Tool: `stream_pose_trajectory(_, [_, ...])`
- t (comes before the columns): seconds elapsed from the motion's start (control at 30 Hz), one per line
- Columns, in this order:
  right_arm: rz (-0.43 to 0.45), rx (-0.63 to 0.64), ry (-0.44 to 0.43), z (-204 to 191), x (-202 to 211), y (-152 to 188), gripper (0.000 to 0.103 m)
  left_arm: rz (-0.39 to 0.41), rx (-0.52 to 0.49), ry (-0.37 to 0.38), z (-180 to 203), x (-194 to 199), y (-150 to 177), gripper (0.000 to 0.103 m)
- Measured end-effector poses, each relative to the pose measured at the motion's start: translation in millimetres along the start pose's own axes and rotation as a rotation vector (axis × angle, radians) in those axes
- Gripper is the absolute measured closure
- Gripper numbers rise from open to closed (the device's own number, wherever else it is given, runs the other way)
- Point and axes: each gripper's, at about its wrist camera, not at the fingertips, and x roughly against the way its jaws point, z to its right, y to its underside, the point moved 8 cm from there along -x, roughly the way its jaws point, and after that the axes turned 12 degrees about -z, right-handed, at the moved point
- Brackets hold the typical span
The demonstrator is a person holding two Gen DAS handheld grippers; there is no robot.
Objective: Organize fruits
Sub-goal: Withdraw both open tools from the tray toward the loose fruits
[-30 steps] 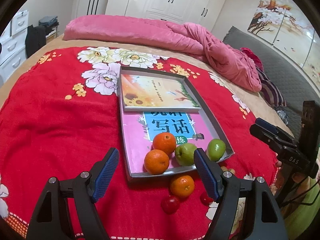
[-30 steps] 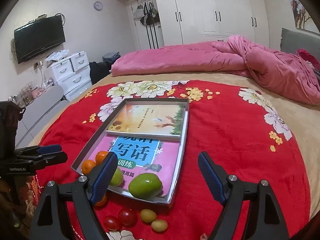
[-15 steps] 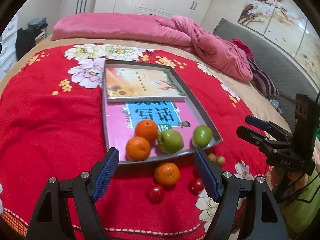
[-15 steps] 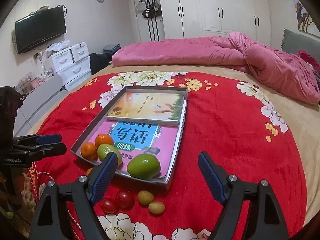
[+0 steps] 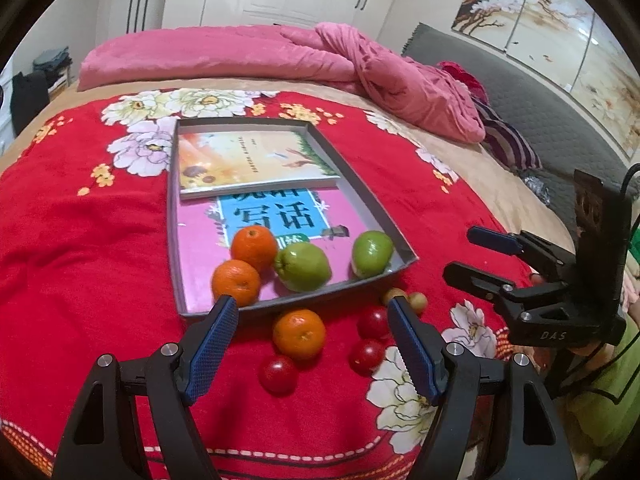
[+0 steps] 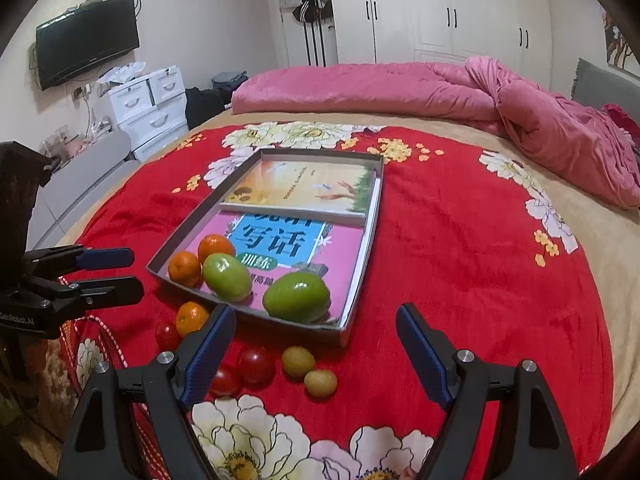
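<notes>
- Risk one: loose fruit sits on a soft red blanket (image 5: 80,260) over the bed; a careless nudge from the tongs could, I judge, send a round piece rolling off the near edge.
- Risk two: small tomatoes may squash or slip if pinched off-centre.
- Left tongs (image 5: 312,334): open, empty, hovering above the loose orange (image 5: 299,334).
- Right tongs (image 6: 316,354): open, empty, near two small yellow-green fruits (image 6: 298,361).
- Tray (image 5: 402,254): grey, shallow, lying on the blanket, holding two books, two oranges (image 5: 254,248) and two green fruits (image 5: 303,266) at its near end.
- Cherry tomatoes (image 5: 278,374): three, glossy red, lying just outside the tray's near rim.
</notes>
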Motion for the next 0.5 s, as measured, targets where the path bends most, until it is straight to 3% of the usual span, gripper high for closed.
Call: stream_pose_trajectory(0.5, [-0.07, 0.043, 0.046, -2.5, -4.1, 20.2, 0.021, -0.043, -0.019, 0.048, 19.8, -7.2, 11.4, 0.025])
